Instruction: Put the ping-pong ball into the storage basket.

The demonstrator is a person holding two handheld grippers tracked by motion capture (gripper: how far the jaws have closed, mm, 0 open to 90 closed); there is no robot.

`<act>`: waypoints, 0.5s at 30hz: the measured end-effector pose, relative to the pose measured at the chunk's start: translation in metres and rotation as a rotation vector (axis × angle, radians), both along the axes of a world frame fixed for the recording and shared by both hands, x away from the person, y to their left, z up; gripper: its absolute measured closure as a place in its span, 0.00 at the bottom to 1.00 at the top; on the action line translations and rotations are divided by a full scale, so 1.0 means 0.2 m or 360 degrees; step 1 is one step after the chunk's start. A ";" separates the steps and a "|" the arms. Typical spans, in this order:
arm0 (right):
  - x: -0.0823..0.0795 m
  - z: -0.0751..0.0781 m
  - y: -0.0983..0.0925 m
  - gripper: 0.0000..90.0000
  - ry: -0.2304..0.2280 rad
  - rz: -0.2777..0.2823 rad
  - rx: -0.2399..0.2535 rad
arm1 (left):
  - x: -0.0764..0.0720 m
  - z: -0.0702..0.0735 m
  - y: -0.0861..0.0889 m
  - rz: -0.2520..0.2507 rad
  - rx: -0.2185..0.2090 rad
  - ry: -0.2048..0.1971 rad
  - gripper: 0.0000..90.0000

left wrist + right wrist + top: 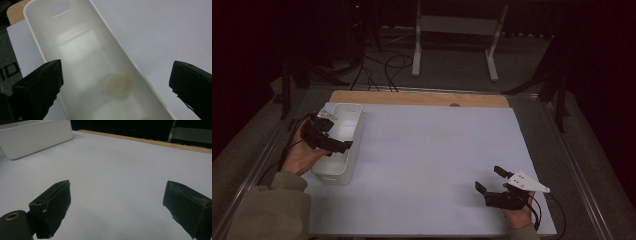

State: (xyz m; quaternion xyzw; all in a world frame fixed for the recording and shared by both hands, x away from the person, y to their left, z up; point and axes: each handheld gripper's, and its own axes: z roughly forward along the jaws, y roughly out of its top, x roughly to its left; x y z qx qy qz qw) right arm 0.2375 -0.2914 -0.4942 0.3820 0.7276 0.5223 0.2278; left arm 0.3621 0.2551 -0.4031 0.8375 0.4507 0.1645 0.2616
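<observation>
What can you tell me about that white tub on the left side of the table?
The white tub is a long, narrow rectangular bin that looks like smooth plastic, with rounded corners, a rolled rim and a handle cutout in its far end wall. It stands upright and open-topped on the pale sheet near the table's left edge, lengthwise away from the person. A pale, round, yellowish thing lies on its floor; what it is cannot be told. The left gripper hangs open over its near half; whether they touch is unclear.

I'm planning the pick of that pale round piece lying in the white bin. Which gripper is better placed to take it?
Left. The left gripper hangs open right above the white bin, with the pale round piece between its jaws. The right gripper is open over bare table, far across.
</observation>
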 end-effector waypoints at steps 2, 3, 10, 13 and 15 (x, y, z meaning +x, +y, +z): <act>0.00 0.00 0.00 0.08 0.0001 -0.0002 0.0002 | 0.00 0.00 0.00 -0.0005 0.0000 -0.0009 0.00; 0.00 0.00 0.00 0.08 0.0001 -0.0002 0.0002 | 0.00 0.00 0.00 -0.0005 0.0000 -0.0009 0.00; 0.00 0.00 0.00 0.08 -0.0002 -0.0006 0.0003 | -0.01 0.00 -0.03 -0.0028 -0.0014 -0.0031 0.00; 0.00 0.00 0.00 0.08 -0.0003 -0.0008 0.0005 | -0.02 0.00 -0.04 -0.0037 -0.0018 -0.0036 0.00; 0.00 0.00 0.00 0.08 -0.0003 -0.0007 0.0004 | -0.02 0.01 -0.04 -0.0045 -0.0016 -0.0038 0.00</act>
